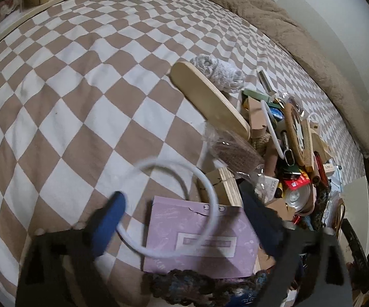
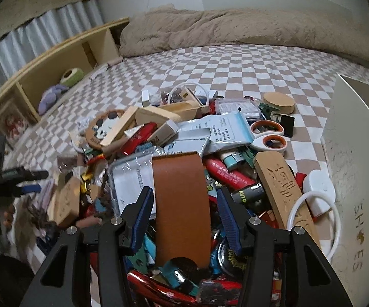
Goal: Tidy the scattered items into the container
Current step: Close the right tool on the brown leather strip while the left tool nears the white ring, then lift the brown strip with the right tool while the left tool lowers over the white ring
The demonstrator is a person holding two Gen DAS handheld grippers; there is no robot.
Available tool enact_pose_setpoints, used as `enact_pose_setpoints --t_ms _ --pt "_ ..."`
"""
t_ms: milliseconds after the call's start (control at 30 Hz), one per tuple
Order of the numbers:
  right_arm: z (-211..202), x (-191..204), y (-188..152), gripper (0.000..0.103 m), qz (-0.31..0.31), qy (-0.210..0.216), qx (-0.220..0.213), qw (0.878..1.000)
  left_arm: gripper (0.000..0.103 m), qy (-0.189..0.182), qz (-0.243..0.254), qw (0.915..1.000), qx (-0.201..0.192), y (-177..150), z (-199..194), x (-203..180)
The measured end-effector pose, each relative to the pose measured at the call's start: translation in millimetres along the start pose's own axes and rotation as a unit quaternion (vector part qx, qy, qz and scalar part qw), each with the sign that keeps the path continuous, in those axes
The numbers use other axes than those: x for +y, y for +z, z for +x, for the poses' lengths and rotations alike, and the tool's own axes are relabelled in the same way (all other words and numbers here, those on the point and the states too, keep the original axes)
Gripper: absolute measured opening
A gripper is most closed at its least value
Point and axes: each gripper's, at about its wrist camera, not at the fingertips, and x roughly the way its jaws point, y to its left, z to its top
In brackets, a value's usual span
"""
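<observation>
Heaped clutter pile (image 2: 184,153) blocks any low path. Bare checkered bedspread (image 1: 69,89) to its left and beyond is passable. White box (image 2: 358,166) walls pile's right; gap there looks tight, hard to tell.

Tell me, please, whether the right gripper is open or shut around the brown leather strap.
Open: the right gripper straddles the brown leather strap, gaps visible beside both blue fingers.

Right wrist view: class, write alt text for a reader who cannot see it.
The right gripper is open, its blue-padded fingers either side of a brown leather strap on a heap of clutter covering a checkered bedspread. Orange-handled scissors lie in the heap, with a white container at the right edge.
</observation>
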Motion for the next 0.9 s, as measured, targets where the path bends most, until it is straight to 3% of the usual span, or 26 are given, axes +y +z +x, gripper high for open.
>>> enact_pose_setpoints --t_ms 67,167,467,533,600,900 --pt "2.3 -2.6 -0.6 0.052 0.003 0.004 0.005 1.0 0.097 0.009 0.002 1.0 0.001 -1.1 0.4 0.2" --pt "7.5 -5.5 -1.8 0.062 0.005 0.006 0.016 1.0 0.097 0.017 0.003 0.9998 0.011 -1.4 5.9 1.1" --pt "20.2 -8.0 -3.3 0.063 0.0 0.003 0.028 1.0 0.103 0.014 -0.003 0.9998 0.016 -4.5 9.4 1.6" --pt "19.7 -7.1 -2.2 0.06 0.001 0.001 0.027 1.0 0.103 0.012 -0.008 0.9998 0.016 -4.9 9.4 2.9" --pt "16.6 -4.9 -0.8 0.047 0.002 0.0 0.022 1.0 0.103 0.011 -0.013 0.9997 0.018 -4.6 9.6 3.5" --pt "-6.1 -9.1 2.7 0.046 0.036 0.019 -0.01 0.999 0.103 -0.008 -0.027 0.9995 0.016 -5.1 5.5 9.7"
